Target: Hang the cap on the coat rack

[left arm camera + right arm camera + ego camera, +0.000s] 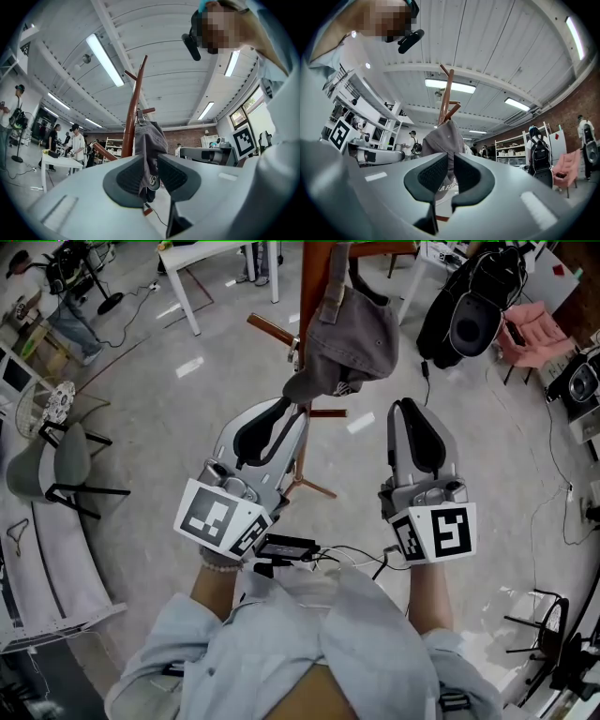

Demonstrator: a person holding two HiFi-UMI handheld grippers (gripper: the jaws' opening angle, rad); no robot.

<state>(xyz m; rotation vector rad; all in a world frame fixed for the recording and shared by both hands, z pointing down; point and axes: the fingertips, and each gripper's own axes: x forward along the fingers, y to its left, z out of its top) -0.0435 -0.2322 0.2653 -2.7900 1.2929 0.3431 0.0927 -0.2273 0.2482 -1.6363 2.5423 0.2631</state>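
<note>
A grey cap [356,338] hangs from a peg of the brown wooden coat rack [314,268], brim downward. My left gripper [284,409] reaches its lower edge from below. In the left gripper view the cap [149,140] droops from the rack [132,112] into the gap of the left gripper [150,157]. The fabric lies against the left pad, and a slit stays free at the right pad. My right gripper [412,409] hovers to the right of the cap, apart from it, jaws together. In the right gripper view the cap [443,138] shows beyond the right gripper [451,157].
The rack's base feet [314,486] spread on the grey floor under my left gripper. A white table [202,254] stands far left, a black bag [473,310] and a pink chair [534,334] far right, a grey chair [66,465] left. People stand in the background [75,145].
</note>
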